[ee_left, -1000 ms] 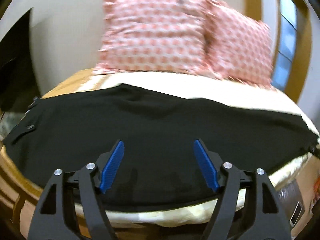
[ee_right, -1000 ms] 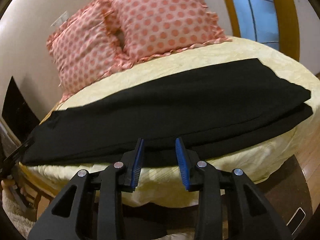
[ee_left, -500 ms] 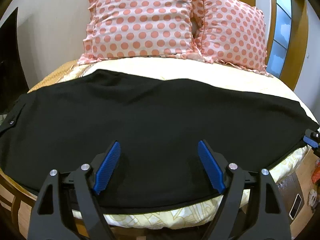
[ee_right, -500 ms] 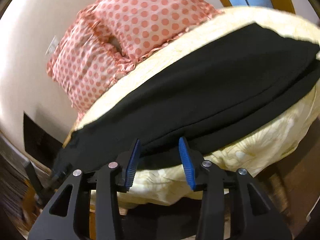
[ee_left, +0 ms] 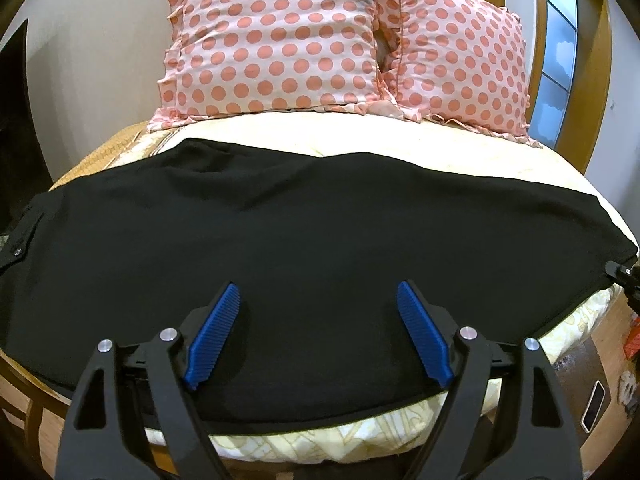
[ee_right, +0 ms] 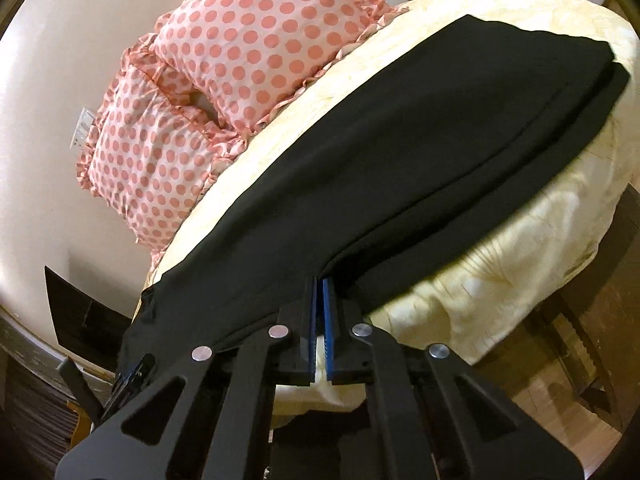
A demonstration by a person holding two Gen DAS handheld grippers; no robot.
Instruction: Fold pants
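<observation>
Black pants [ee_left: 312, 232] lie flat across the bed, legs stacked one on the other, waist with a button at the left and hems at the right [ee_right: 420, 152]. My left gripper [ee_left: 318, 300] is open, its blue pads hovering over the middle of the pants near the front edge. My right gripper [ee_right: 319, 284] is shut at the near edge of the pants, at the fold between the two legs; whether cloth is pinched between the pads is not clear. The right gripper's tip shows at the far right of the left wrist view [ee_left: 624, 276].
The bed has a cream patterned cover [ee_left: 352, 440] and a wooden frame [ee_left: 28, 412]. Two pink polka-dot pillows [ee_left: 280, 40] [ee_right: 256, 36] lean on the wall behind the pants. A phone [ee_left: 593, 406] lies on a low surface at right. A wooden floor [ee_right: 568, 400] is below.
My right gripper has closed its jaws and moved in to the pants' near edge. My left gripper has steadied over the pants and stays open.
</observation>
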